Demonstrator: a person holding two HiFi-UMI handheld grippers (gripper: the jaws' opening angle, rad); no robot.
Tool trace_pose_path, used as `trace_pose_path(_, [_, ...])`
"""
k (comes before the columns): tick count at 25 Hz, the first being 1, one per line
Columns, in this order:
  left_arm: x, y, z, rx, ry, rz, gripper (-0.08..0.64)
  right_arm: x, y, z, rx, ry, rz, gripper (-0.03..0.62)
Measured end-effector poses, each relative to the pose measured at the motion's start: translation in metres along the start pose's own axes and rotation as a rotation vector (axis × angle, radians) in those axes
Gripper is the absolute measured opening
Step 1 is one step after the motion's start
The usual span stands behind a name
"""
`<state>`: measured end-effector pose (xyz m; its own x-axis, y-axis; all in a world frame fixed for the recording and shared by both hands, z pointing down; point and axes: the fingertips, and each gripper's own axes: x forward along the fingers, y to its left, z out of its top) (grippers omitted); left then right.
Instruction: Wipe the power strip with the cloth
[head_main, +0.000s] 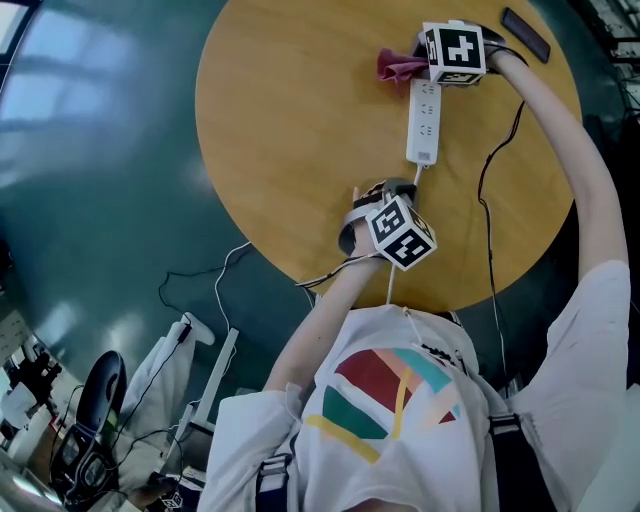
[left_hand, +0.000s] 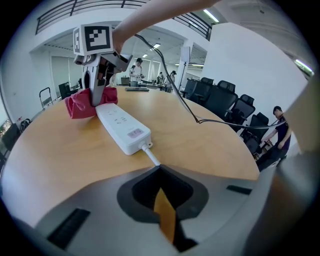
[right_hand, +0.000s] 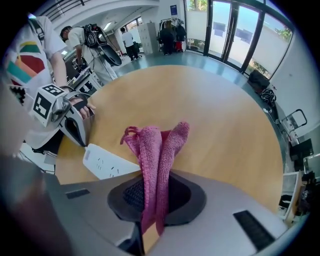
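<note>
Here the left gripper (head_main: 398, 190) has its jaws together, and the white cord (left_hand: 151, 154) runs in at their tip; it looks pinched there, likely to steady things. Straight ahead of that claw lies the white power strip (head_main: 424, 120), flat on the round wooden table (head_main: 290, 130). Its long axis points directly away from the claw toward the other one, with the cord end nearest the left claw. At the strip's far end the right gripper (head_main: 422, 62) is clamped on the pink knitted cloth (right_hand: 157, 150), whose folds stand up out of its jaws. The cloth touches that far end and bunches a little to the claw's side of it. The right claw is plainly the nearer one for wiping. I judge the stroke must run lengthwise down the strip, back toward the left claw. Beyond the right claw, well apart, lies a dark flat device (head_main: 525, 34).

Count: one power strip, one cloth, one cord, two grippers, one dark device.
</note>
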<state>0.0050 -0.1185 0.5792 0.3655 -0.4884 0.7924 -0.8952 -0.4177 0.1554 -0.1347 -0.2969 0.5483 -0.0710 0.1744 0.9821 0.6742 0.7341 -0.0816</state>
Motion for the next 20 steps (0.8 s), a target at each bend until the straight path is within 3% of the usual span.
trace_pose_path(6, [-0.001, -0.006, 0.0, 0.006, 0.009, 0.001, 0.041, -0.009, 0.012, -0.035, 0.073, 0.007, -0.034, 0.039])
trace_pose_path(13, [0.012, -0.009, 0.018, 0.021, 0.023, 0.001, 0.041, -0.017, 0.025, -0.1, 0.232, -0.027, -0.086, 0.039])
trace_pose_path(16, [0.01, -0.013, 0.016, 0.03, 0.03, -0.002, 0.041, -0.026, 0.032, -0.102, 0.331, -0.124, -0.195, 0.038])
trace_pose_path(20, [0.0, -0.008, -0.003, 0.05, 0.033, -0.013, 0.041, -0.047, 0.048, -0.067, 0.498, -0.324, -0.4, 0.039])
